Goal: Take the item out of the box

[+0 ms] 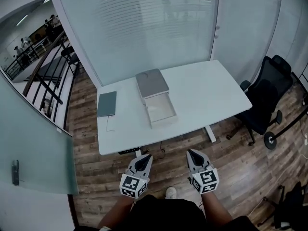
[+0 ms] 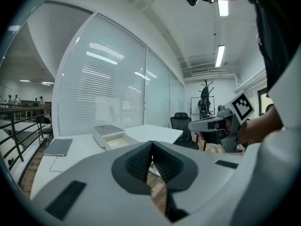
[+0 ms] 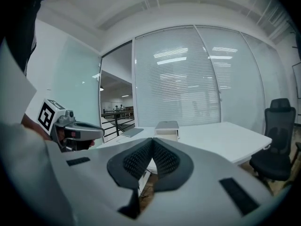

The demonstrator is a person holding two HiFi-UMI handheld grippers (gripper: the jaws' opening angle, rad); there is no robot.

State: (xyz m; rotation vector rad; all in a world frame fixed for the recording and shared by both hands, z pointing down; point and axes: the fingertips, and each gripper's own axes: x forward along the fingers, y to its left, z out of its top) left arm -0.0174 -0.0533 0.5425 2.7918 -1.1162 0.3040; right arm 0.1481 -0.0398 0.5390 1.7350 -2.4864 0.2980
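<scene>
Two views show box (image 1: 151,83) seemingly open; third only end-on

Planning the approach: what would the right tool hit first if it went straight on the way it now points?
From the right tool, likely the near edge of the white table, with the open box beyond it. Height and depth are unclear.

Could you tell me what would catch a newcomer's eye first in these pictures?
First the white table at the centre of the head view, bearing a grey-topped box with its drawer slid open toward the near edge, and a grey laptop to its left. Then the left gripper and right gripper, both shut and empty, held low over the wooden floor.
</scene>
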